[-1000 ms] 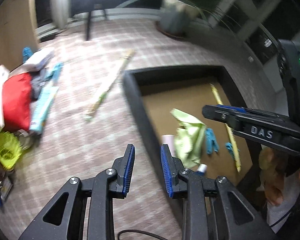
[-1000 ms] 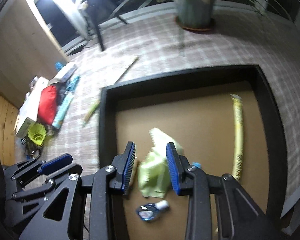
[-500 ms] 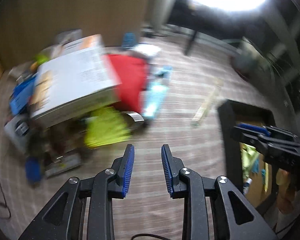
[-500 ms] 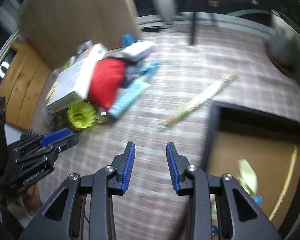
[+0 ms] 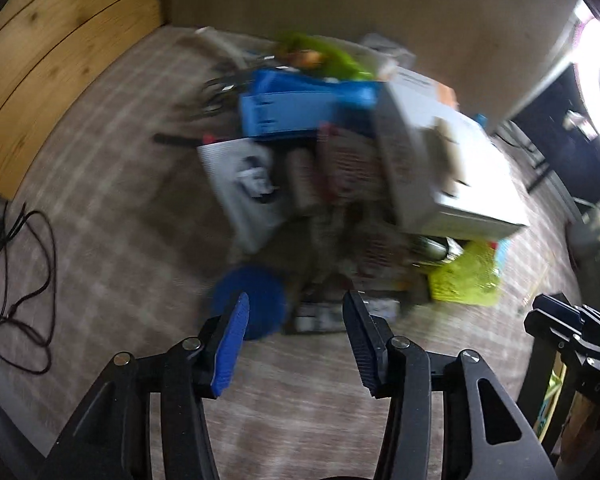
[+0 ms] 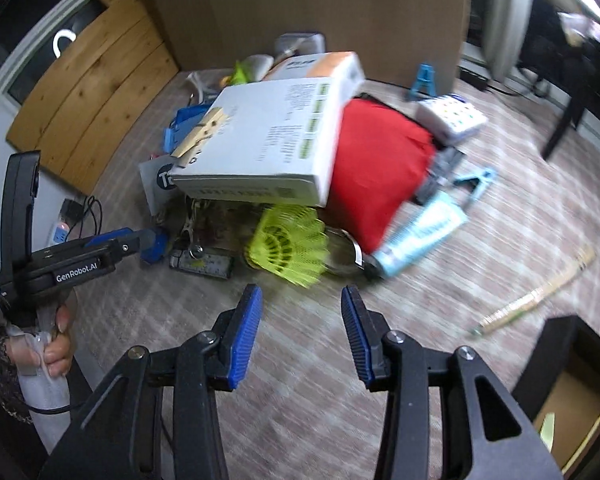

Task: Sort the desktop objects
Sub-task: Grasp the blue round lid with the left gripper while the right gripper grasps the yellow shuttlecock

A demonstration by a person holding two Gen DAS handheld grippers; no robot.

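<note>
Both the left gripper (image 5: 296, 328) and the right gripper (image 6: 300, 316) hover with fingers spread and empty, aimed at the unsorted pile on the checked table, presumably to pick the next piece. The neon-yellow plastic shuttlecock (image 6: 288, 248) lies at the pile's near edge just ahead of the right gripper, half under the overhanging white cardboard box (image 6: 272, 140) and touching the red cloth bag (image 6: 376, 172), which crowd it. The black tray (image 6: 572, 368) sits at the right edge.

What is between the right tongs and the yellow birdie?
Only bare checked tablecloth lies between the right tongs and the yellow plastic shuttlecock, seen in the right wrist view.
</note>
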